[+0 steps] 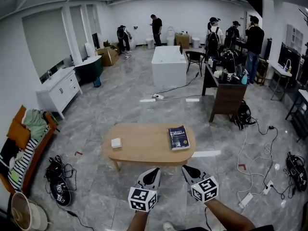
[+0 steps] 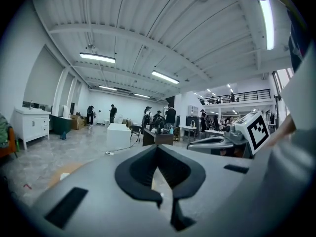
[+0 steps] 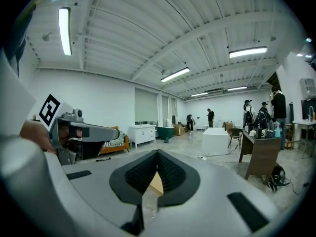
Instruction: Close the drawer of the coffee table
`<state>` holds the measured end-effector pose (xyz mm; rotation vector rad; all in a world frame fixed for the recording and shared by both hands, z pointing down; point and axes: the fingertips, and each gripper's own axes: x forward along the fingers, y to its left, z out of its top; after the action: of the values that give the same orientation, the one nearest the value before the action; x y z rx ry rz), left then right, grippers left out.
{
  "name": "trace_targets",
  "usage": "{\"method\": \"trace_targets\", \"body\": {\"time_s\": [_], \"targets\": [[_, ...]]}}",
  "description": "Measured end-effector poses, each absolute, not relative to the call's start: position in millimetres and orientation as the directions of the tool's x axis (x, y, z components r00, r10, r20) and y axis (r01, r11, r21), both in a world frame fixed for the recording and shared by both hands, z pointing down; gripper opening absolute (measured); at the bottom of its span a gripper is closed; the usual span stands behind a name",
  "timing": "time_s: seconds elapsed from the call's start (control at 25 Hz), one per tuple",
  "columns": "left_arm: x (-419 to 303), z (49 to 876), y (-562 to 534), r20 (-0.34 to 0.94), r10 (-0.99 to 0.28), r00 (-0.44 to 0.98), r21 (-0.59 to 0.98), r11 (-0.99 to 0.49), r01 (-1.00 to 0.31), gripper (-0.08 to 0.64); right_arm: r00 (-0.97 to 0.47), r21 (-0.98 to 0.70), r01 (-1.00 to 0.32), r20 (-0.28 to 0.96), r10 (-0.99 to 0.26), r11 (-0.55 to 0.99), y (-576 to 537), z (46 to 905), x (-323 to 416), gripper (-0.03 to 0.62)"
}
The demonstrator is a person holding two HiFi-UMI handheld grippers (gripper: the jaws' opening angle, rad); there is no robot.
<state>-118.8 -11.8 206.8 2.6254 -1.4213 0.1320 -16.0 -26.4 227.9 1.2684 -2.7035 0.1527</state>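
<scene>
In a large, grey-floored workroom, we stand just short of the low oval coffee table (image 1: 144, 146), which sits in the middle of the floor ahead of us with a dark book (image 1: 178, 137) near its right end and a small white box (image 1: 116, 143) near its left. We hold 2 grippers side by side above the floor on the near side of the table, neither touching it: the left gripper (image 1: 154, 172) and the right gripper (image 1: 186, 169) both have their jaws pressed together at the tips with nothing between them. The drawer itself does not show from here (only the tabletop and 1 or 2 slim legs under the near edge can be made out), so we cannot tell which side it opens on or how far out it stands. We judge it a light, stiff wooden box on runners that needs no pinching. A flat push with the closed jaw tips against the middle of its front panel should send it home squarely. The table looks light on that smooth floor, so a hard or off-centre shove could skew the drawer or slide the whole piece.
</scene>
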Motion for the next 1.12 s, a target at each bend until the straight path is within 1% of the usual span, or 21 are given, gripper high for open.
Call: {"method": "trace_targets", "body": {"time_s": [0.52,0.96,1.12], "targets": [[-79,170,14,0.109,-0.846,0.522,0.074,-0.517,-0.853,0.003,-0.666,0.027,-0.74,0.118,-0.737,0.672,7,183,21,0.012],[-25,151,55,0.066,-0.86,0.505,0.05,-0.503,-0.863,0.003,-0.691,0.036,-0.72,0.049,-0.721,0.693,50,155,65,0.012],[-3,145,71,0.048,-0.859,0.509,0.069,-0.506,-0.86,0.002,-0.703,0.04,-0.709,0.035,-0.711,0.704,67,149,81,0.012]]}}
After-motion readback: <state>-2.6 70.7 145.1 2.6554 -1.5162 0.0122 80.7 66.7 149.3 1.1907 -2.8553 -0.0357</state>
